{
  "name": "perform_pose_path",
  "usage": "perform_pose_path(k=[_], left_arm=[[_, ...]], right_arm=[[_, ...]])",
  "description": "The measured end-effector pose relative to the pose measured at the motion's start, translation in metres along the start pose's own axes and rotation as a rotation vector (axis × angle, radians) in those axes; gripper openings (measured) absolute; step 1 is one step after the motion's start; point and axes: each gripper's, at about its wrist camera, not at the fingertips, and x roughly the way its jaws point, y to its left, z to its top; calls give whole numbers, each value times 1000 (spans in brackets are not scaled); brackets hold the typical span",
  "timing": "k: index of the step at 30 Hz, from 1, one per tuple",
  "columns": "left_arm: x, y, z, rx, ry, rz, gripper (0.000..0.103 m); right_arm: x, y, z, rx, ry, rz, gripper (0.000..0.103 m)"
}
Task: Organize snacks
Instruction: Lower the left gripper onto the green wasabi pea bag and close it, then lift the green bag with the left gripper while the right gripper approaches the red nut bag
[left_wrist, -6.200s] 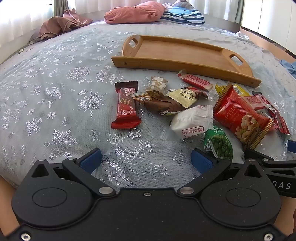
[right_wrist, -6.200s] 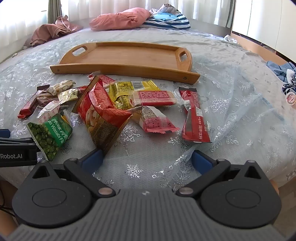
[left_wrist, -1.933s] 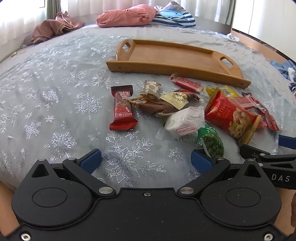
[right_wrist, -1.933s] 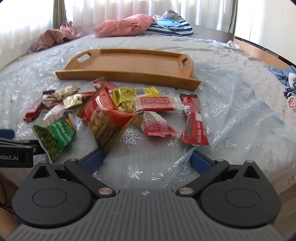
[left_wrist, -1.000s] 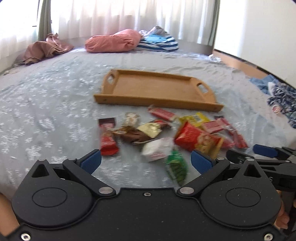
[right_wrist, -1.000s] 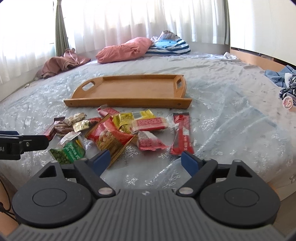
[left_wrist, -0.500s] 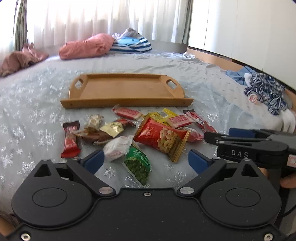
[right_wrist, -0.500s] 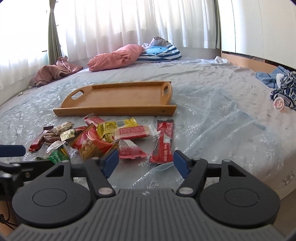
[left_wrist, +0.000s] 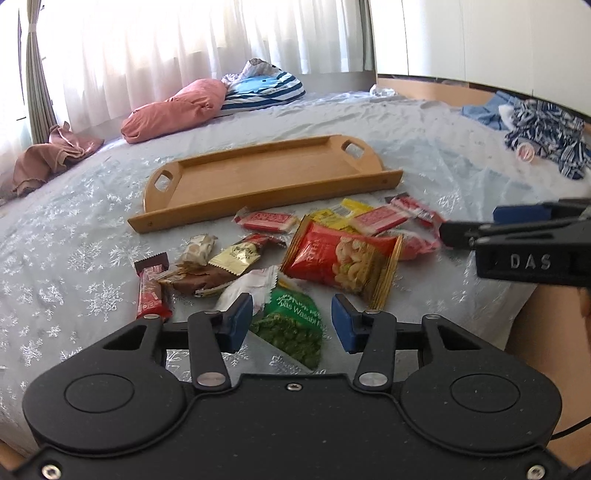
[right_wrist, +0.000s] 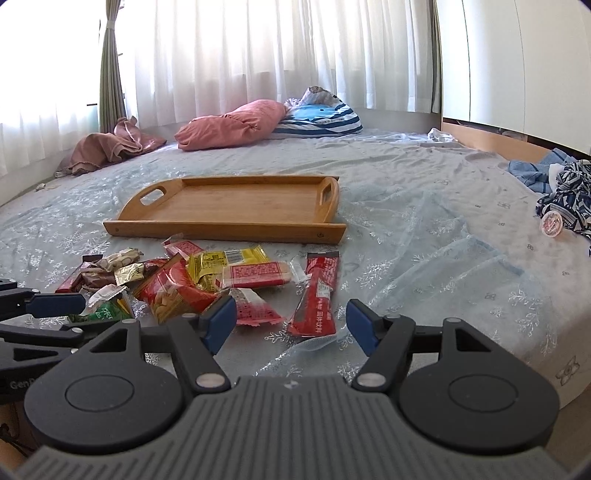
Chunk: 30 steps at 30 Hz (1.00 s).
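1. Scattered on the snowflake-patterned bed cover: a heap of snack packets just in front of the empty wooden handled tray.
2. Green wasabi-pea packet lying flat between the closing blue pads of the left claw, untouched, long axis pointing away towards the tray.
3. Right claw apart, empty, above the long red stick packet.

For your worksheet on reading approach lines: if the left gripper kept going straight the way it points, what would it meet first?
Probably the green wasabi pea packet, lying between the closing, empty jaws of the left gripper; depth is uncertain.
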Motion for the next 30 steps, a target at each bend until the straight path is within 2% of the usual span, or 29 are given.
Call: perform_pose_path(k=[5,11,14,26,30], left_arm=[[10,0,-4,7,30,-5,48],[22,6,-3,-69,57,-54,47],[20,8,-1,-99,47,-59,41],[-1,27,1,-197,2,-61,38],[-11,42,4,-303,-45,-101,38]], right_arm=[[1,4,0,-10,-7,-9,89],[1,8,3,-23,-16,-20,92],[-1,9,4,-30,-21,-18,93],[4,25,-3,-99,-12,5,97],[6,37,-8,-170,-25,-14,97]])
